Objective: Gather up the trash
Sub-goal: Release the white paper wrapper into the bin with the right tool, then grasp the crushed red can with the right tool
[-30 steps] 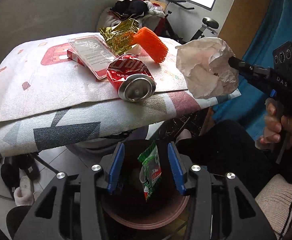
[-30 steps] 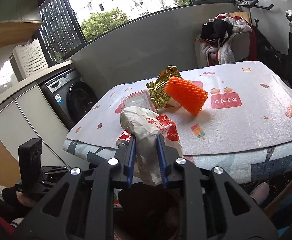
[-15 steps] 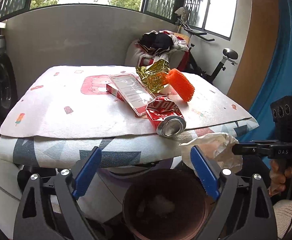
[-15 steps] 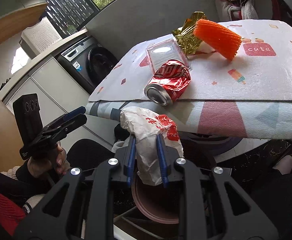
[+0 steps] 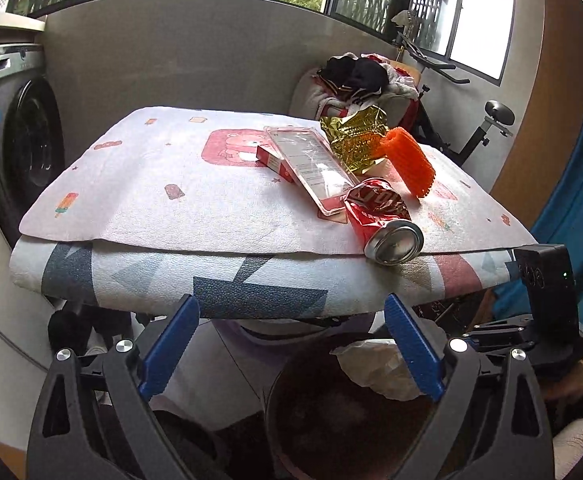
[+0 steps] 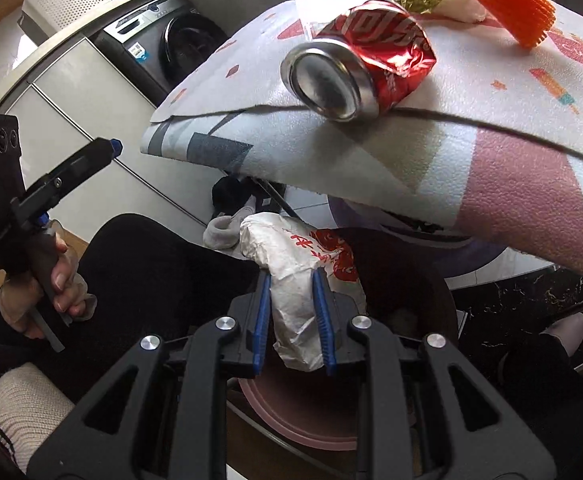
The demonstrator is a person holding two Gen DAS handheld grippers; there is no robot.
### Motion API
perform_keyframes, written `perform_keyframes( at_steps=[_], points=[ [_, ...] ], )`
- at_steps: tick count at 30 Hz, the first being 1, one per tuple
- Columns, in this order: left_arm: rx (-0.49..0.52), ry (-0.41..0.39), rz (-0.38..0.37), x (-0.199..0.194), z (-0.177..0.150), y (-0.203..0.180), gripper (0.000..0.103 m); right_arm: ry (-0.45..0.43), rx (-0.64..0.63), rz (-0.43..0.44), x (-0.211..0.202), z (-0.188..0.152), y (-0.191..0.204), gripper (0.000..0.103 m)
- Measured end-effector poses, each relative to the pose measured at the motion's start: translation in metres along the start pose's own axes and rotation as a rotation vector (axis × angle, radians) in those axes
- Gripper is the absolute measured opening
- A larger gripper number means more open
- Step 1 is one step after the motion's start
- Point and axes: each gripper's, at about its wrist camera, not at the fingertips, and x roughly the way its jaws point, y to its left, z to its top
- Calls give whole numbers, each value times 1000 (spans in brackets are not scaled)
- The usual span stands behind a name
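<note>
My right gripper (image 6: 291, 280) is shut on a crumpled white paper wrapper with red print (image 6: 303, 268) and holds it over the mouth of the brown bin (image 6: 303, 432) below the table edge. The wrapper (image 5: 375, 368) and the bin (image 5: 287, 384) also show in the left wrist view. My left gripper (image 5: 291, 344) is open wide and empty, above the bin and facing the table. On the table lie a crushed red can (image 5: 383, 220), a clear plastic box (image 5: 311, 164), gold foil (image 5: 351, 140) and an orange foam net (image 5: 411, 164).
The table (image 5: 171, 208) has a patterned cloth that hangs over its front edge. A washing machine (image 5: 15, 140) stands to the left. A chair with clothes (image 5: 351, 80) and an exercise bike (image 5: 483, 128) stand behind. Shoes (image 6: 227, 200) lie under the table.
My left gripper let go of the green packet, opened wide and rose to face the table. My right gripper carried the wrapper down from table height to over the bin.
</note>
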Motion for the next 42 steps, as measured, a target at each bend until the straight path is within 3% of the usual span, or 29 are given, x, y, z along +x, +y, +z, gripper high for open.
perform_keyframes(
  at_steps=[13, 15, 16, 20, 32, 39, 42],
  points=[
    [-47, 27, 11, 6, -1, 8, 91, -15, -7, -25, -4, 0, 1, 29],
    [-44, 29, 12, 7, -1, 8, 91, -9, 3, -43, -4, 0, -1, 53],
    [-42, 30, 13, 7, -1, 8, 91, -4, 11, -54, -3, 1, -2, 77],
    [-43, 35, 14, 9, -1, 8, 91, -5, 12, -81, -2, 2, -2, 95],
    [-40, 45, 18, 11, 0, 8, 91, -77, -67, -187, -17, 2, 11, 97],
    [-32, 52, 26, 13, 0, 4, 91, -244, -17, -179, -47, 15, -5, 97],
    [-33, 58, 29, 15, 1, 4, 91, -320, -64, -229, -59, 24, -9, 97]
  ],
)
